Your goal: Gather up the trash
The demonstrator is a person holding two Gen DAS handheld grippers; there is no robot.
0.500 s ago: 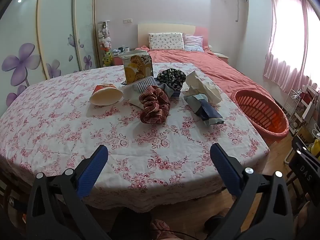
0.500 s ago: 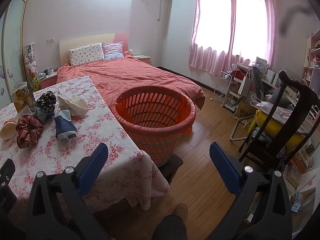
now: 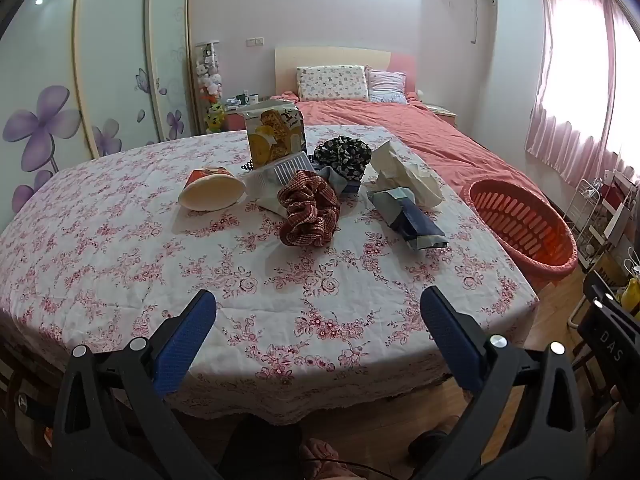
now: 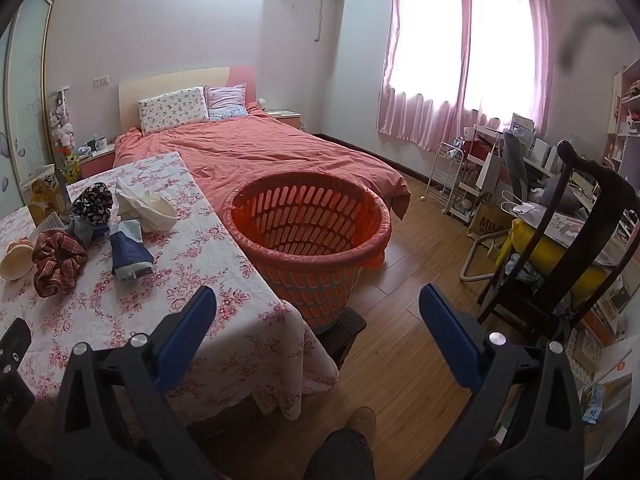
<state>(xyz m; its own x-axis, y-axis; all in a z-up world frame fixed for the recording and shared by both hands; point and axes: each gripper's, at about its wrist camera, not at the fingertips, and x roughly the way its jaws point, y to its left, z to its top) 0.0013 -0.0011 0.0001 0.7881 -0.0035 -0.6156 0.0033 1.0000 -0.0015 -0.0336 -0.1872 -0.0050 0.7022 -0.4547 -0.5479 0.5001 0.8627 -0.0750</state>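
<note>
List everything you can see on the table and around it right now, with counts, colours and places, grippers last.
Floral pink-and-white tablecloth table: 1, foreground.
Tipped paper cup: 1, cream with orange-red rim, table's left.
Red checked fabric scrunchie: 1, table centre.
Black-and-white patterned scrunchie: 1, behind the red one.
Yellow snack box: 1, upright, far side.
Clear ribbed plastic tray: 1, between cup and scrunchies.
Crumpled white paper: 1, table's right.
Dark blue wrapper: 1, before the paper.
Orange slotted plastic basket: 1, beside the table's right edge, on a low stand.
Bed with coral cover: 1, behind.
Dark wooden chair: 1, far right.
Left gripper: open, empty.
Right gripper: open, empty.
</note>
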